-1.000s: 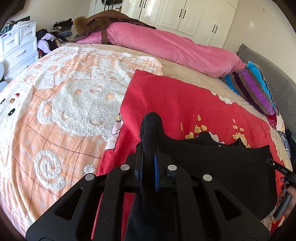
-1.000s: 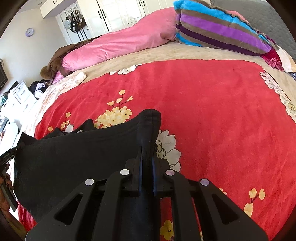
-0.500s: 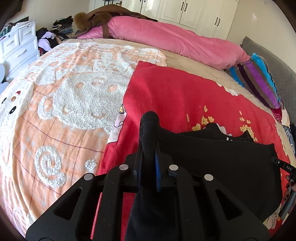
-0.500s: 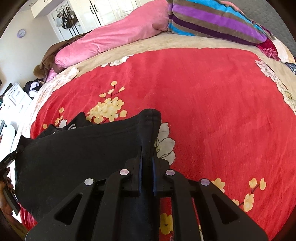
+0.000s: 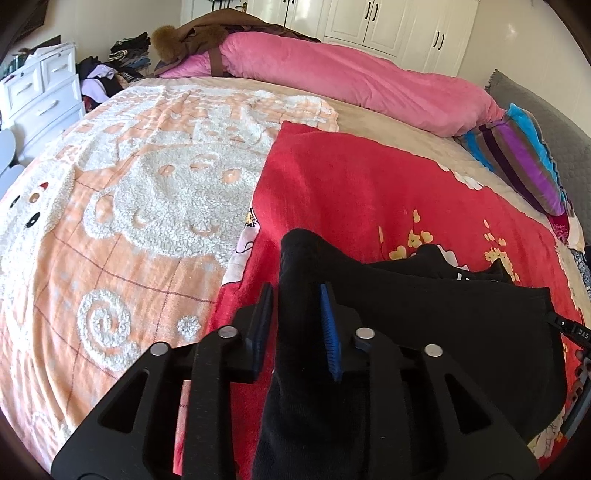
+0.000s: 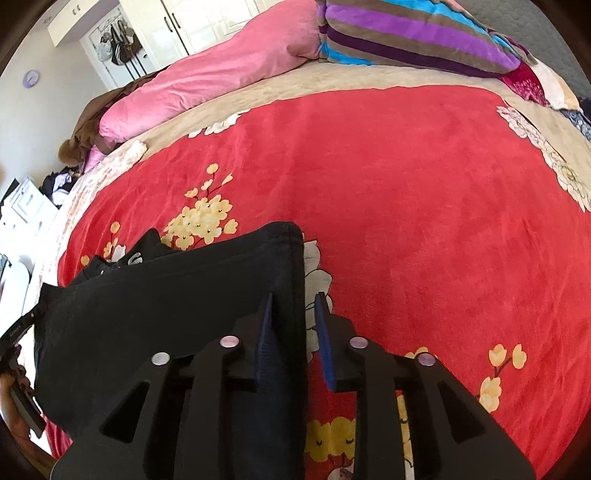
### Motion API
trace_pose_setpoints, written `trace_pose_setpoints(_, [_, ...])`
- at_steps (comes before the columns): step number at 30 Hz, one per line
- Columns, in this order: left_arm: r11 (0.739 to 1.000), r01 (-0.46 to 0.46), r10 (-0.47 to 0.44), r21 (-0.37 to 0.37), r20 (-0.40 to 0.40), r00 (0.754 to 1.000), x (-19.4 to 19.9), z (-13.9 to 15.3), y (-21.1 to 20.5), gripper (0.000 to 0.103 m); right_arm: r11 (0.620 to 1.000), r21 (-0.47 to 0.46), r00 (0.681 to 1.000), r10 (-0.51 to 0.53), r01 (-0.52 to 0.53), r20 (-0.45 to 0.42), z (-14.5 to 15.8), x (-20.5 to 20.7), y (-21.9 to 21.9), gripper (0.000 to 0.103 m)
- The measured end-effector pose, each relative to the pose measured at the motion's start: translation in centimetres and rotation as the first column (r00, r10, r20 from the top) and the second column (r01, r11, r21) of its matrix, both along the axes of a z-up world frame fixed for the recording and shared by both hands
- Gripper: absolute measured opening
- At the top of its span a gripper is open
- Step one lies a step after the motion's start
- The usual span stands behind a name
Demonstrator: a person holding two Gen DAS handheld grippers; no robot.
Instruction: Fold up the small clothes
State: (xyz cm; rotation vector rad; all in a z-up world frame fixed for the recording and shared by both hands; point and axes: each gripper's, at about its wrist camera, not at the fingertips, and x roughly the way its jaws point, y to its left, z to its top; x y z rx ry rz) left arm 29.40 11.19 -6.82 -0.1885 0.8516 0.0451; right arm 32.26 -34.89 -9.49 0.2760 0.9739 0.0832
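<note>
Black knit garment (image 5: 424, 325) is spread on the red floral blanket (image 6: 406, 177); both left gripper (image 5: 295, 314) and right gripper (image 6: 293, 317) are parted, so withdrawal should be straight to keep the fold undisturbed.

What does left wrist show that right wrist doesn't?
Only the left wrist view: the full peach blanket with white fleecy figures and the drawers' fronts.

Only the right wrist view: the wall clock, bags on the wardrobe door.

Both: the black garment on the red blanket, pink duvet, striped pillow. Left hand-held gripper and right hand-held gripper stand open around garment corners.
</note>
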Motion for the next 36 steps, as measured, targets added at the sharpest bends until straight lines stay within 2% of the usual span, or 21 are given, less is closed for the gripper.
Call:
trace_pose_setpoints(4, [1.000, -0.004, 0.004, 0.005, 0.000, 1.000, -0.2, 0.5, 0.0, 0.031, 1.000, -0.010, 0.999, -0.008, 0.009, 0.036, 1.1, -0.6, -0.1, 0.034])
trace_pose_setpoints(6, [1.000, -0.010, 0.010, 0.001, 0.016, 1.000, -0.5, 1.3, 0.1, 0.037, 1.000, -0.019, 0.998, 0.004, -0.002, 0.058, 1.7, -0.9, 0.1, 0.043])
trace_pose_setpoints(9, [1.000, -0.014, 0.014, -0.001, 0.040, 0.999, -1.0, 2.4, 0.3, 0.047, 0.999, -0.043, 0.995, 0.023, -0.019, 0.095, 2.8, -1.7, 0.5, 0.047])
trace_pose_setpoints(12, [1.000, -0.019, 0.019, -0.008, 0.061, 0.998, -1.6, 3.5, 0.6, 0.053, 0.999, -0.040, 0.994, 0.040, -0.036, 0.103, 3.3, -2.4, 0.7, 0.050])
trace_pose_setpoints(15, [0.999, -0.034, 0.035, -0.011, 0.067, 0.997, -2.3, 4.1, 1.1, 0.055, 0.998, -0.037, 0.995, 0.054, -0.051, 0.089, 3.2, -3.2, 1.0, 0.054])
trace_pose_setpoints(20, [0.997, -0.077, 0.079, -0.021, 0.065, 0.995, -4.3, 4.5, 2.4, 0.057, 0.998, -0.027, 0.995, 0.061, -0.059, 0.076, 3.5, -4.2, 1.4, 0.055])
trace_pose_setpoints(26, [0.998, -0.069, 0.068, 0.009, 0.063, 0.996, -6.9, 5.1, 2.2, 0.057, 0.985, -0.105, 0.983, 0.147, -0.136, 0.110, 4.6, -6.4, 4.0, 0.055])
trace_pose_setpoints(29, [0.999, -0.048, 0.049, -0.021, 0.051, 0.998, -7.9, 4.8, 1.5, 0.057, 0.969, -0.161, 0.973, 0.206, -0.188, 0.103, 4.3, -7.8, 5.7, 0.055])
trace_pose_setpoints(32, [1.000, -0.025, 0.025, -0.004, 0.023, 0.999, -9.2, 4.0, 0.2, 0.057, 0.953, -0.192, 0.963, 0.255, -0.236, 0.083, 3.7, -8.9, 7.3, 0.055])
trace_pose_setpoints(36, [0.997, 0.053, -0.051, 0.054, -0.030, 0.998, -10.1, 2.2, -2.7, 0.057, 0.942, -0.170, 0.952, 0.302, -0.291, 0.047, 2.7, -9.7, 9.0, 0.055])
